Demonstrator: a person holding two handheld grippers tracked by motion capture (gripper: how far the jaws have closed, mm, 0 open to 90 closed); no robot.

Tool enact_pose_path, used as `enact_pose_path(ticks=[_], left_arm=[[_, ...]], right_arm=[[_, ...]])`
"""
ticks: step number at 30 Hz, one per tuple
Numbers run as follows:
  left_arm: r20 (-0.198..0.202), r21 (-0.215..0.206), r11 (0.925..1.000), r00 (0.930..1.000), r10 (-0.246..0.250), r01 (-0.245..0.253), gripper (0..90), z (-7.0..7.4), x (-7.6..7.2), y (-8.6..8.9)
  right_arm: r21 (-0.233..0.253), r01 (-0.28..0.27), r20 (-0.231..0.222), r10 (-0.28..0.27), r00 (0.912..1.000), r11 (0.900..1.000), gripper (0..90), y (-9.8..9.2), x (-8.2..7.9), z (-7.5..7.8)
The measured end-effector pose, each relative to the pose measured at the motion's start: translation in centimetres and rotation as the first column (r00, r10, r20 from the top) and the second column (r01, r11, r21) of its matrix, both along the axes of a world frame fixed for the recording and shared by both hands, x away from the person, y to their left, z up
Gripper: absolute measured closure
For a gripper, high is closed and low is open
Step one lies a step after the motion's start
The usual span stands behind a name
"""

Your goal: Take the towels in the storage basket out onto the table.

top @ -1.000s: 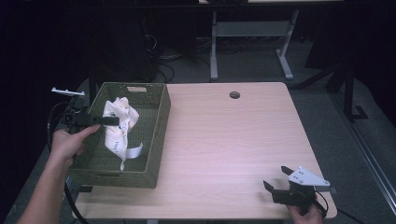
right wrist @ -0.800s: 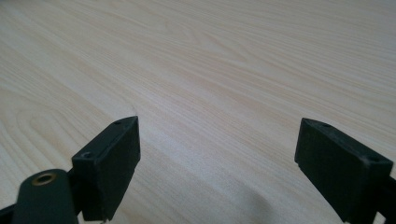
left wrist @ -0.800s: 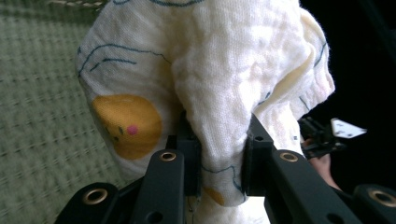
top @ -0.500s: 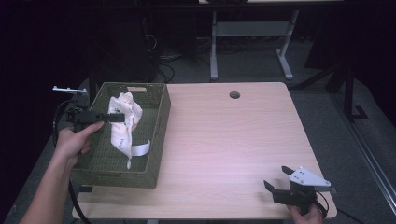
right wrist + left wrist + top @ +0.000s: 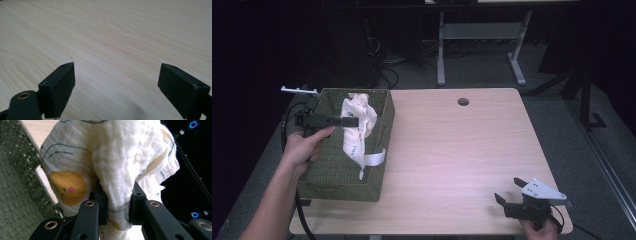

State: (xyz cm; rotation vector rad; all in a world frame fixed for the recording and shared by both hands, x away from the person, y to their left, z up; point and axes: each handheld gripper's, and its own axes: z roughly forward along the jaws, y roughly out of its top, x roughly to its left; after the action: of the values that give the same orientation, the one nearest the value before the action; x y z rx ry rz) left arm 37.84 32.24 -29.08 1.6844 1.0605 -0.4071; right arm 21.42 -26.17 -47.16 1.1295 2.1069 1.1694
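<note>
A cream cloth [image 5: 357, 122] with blue lines and a yellow face print [image 5: 67, 186] hangs above the green woven basket [image 5: 334, 170] at the table's left. My left gripper [image 5: 349, 121] is shut on the cloth [image 5: 117, 170], which bunches between its two black jaws; a white strap of the cloth drapes over the basket's right rim. My left gripper [image 5: 117, 206] holds it lifted, with its tail still inside the basket. At the table's near right corner my right gripper [image 5: 512, 192] rests low and open, nothing between its jaws [image 5: 116, 82].
The wooden table [image 5: 462, 150] has a round cable hole [image 5: 463, 101] near its far edge. A white desk frame [image 5: 482, 35] and cables stand on the dark floor beyond. The basket sits flush with the table's left edge.
My left gripper has risen and drawn the cloth higher out of the basket, shifting a little toward the far side. The right gripper has stayed put.
</note>
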Motion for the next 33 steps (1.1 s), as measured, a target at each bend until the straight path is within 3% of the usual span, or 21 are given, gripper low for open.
enact_pose_path(ticks=[33], left_arm=[[0.011, 0.004, 0.9932, 0.9932, -0.116, 0.116, 73.1, 0.0, 0.8, -7.3]], right_arm=[[0.007, -0.001, 0.009, 0.001, 1.0, 1.0, 13.8, -0.1, 0.0, 0.2]])
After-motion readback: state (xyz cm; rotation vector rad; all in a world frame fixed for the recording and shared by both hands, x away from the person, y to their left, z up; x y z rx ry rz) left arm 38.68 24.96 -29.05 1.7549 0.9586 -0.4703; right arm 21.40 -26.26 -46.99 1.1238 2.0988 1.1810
